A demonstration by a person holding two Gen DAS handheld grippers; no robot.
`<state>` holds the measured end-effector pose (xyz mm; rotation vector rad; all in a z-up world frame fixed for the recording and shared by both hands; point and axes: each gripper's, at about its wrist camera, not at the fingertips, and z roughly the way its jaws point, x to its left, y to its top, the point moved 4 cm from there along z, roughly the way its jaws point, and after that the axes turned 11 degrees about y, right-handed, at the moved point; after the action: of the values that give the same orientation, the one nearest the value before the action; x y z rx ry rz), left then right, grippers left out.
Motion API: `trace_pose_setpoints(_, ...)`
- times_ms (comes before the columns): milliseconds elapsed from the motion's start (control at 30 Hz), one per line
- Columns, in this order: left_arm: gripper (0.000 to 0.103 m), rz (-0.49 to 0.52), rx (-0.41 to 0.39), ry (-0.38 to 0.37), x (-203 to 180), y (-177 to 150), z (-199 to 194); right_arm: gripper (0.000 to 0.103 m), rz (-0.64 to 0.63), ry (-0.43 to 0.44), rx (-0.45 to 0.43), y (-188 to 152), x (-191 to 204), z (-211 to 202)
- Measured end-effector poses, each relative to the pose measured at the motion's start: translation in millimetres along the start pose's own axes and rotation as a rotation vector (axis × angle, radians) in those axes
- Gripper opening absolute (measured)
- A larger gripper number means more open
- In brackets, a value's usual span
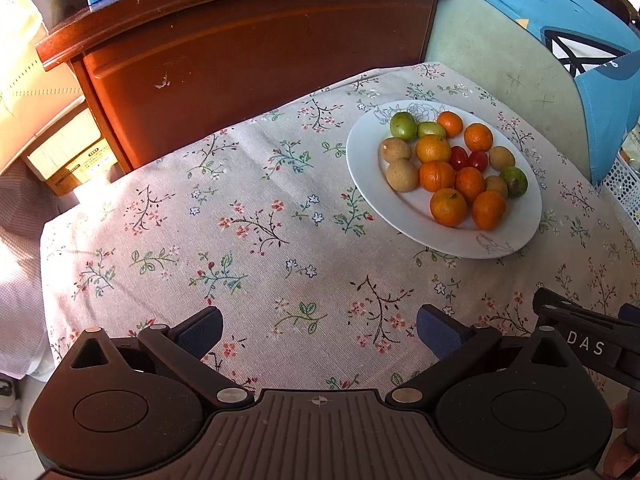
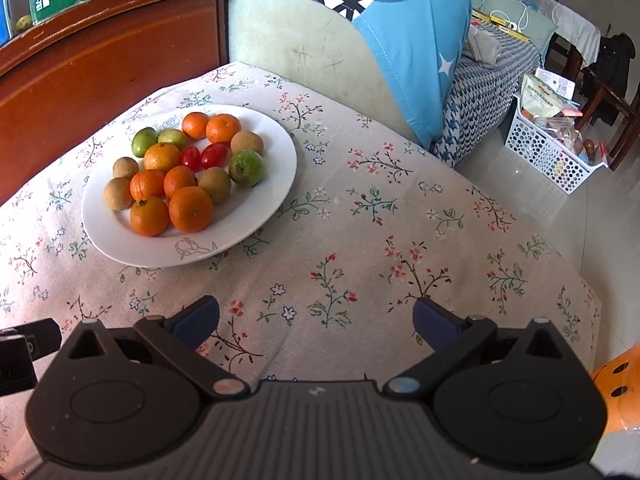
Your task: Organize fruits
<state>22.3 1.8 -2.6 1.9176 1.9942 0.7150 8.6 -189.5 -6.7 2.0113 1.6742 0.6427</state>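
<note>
While I hover over the floral tablecloth (image 1: 248,216), my left gripper (image 1: 319,330) gapes wide with nothing between its blue pads. My right gripper (image 2: 316,318) is spread just as wide and bare. Every fruit sits heaped on the white plate (image 2: 256,216): oranges (image 2: 190,208), green ones, two red tomatoes (image 2: 204,156).

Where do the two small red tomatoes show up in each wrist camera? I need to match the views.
Left wrist: the two small red tomatoes sit right of centre, in the middle of the fruit pile on the white oval plate.
Right wrist: the tomatoes sit upper left, again mid-pile on the plate.
Shared landmark: the line drawing on the plate's near rim.
</note>
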Motion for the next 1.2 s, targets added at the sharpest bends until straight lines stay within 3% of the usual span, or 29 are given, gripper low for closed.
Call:
trace_pose_setpoints(300, 0.103, -0.053, -0.013, -0.006, 9.2, 8.2, -7.5, 0.102, 0.104, 0.032, -0.013, 0.2, -7.9, -2.1)
trace_pose_setpoints(767, 0.103, -0.045, -0.007, -0.010, 2.3, 12.9, -9.9, 0.102, 0.228, 0.086, 0.050, -3.7, -18.0, 3.0)
trace_pose_setpoints(1067, 0.103, -0.028, -0.020, 0.033, -1.2, 14.8, -11.4, 0.102, 0.159, 0.058, 0.031, 1.4, -11.7, -3.2)
trace_pose_setpoints(1200, 0.103, -0.018, -0.023, 0.018, -4.2, 17.5, -13.9, 0.102, 0.100, 0.048, 0.002, 6.0, -5.7, -7.4)
